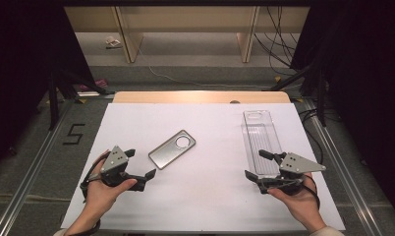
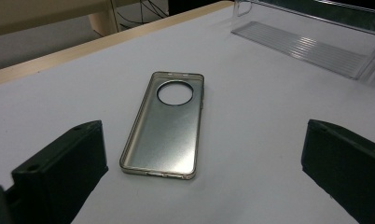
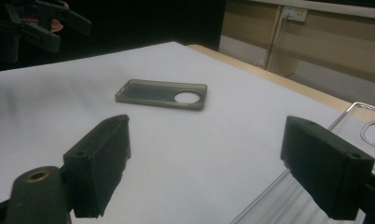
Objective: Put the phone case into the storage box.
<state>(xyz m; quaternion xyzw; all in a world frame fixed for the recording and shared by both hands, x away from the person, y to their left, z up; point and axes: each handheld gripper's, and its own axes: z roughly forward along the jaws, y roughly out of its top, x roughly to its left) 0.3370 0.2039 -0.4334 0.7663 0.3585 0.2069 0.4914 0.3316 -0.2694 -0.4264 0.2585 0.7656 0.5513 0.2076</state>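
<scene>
A grey see-through phone case (image 1: pixel 172 149) with a round camera hole lies flat, inner side up, on the white sheet (image 1: pixel 205 196). To its right sits a long clear plastic box (image 1: pixel 261 142). My left gripper (image 1: pixel 140 163) rests open, near and to the left of the case, pointing at it. In its own view the case (image 2: pixel 167 126) lies ahead between the wide-apart jaws of that gripper (image 2: pixel 205 137). My right gripper (image 1: pixel 257 165) is open at the near end of the box, and nothing is between its jaws (image 3: pixel 206 135). The case (image 3: pixel 162 93) lies farther off.
The white sheet covers a wooden table whose far edge (image 1: pixel 200 96) shows beyond it. The clear box (image 2: pixel 311 44) stands at the upper right of the left gripper view. The left gripper (image 3: pixel 31 23) appears far off in the right gripper view. Cables and stands lie on the floor.
</scene>
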